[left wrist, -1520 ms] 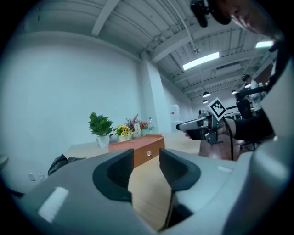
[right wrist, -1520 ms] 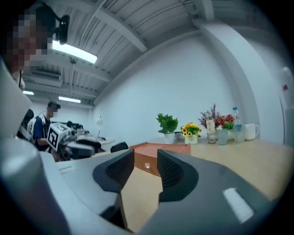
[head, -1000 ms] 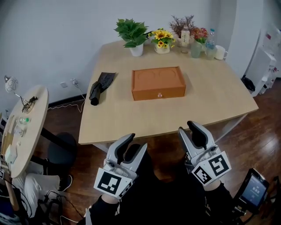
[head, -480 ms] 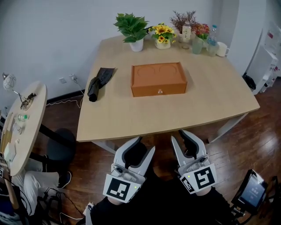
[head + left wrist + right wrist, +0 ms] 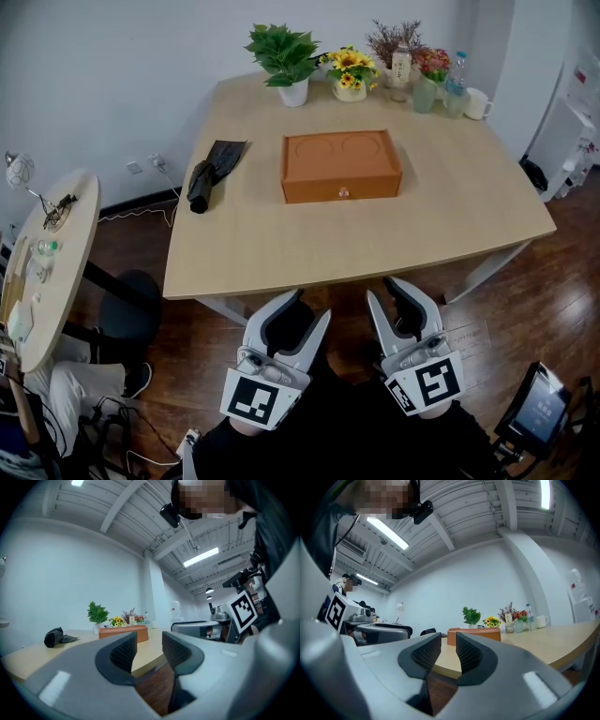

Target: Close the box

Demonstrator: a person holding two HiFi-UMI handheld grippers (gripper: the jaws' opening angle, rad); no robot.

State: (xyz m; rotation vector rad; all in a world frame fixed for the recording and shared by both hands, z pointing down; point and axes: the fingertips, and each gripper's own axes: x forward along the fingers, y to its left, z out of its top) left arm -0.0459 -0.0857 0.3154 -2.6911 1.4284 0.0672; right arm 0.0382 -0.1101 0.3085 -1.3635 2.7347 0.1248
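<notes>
Both left tool [image 5: 302, 314] and right tool [image 5: 392, 296], slightly open, empty, hang over floor [image 5: 530, 305] before table [image 5: 281, 251].

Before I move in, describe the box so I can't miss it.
On the light wooden table, look mid-surface, in front of the potted flowers along the far edge. The box is the only orange-brown rectangle, with two round impressions on top and a small knob in front.

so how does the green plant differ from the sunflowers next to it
The green plant is leaves only and taller; the sunflowers are yellow blooms, sitting lower. The green plant has a narrow white pot; the sunflowers a squat, wider one. Both stand upright along the table's far edge, behind the orange box.
</notes>
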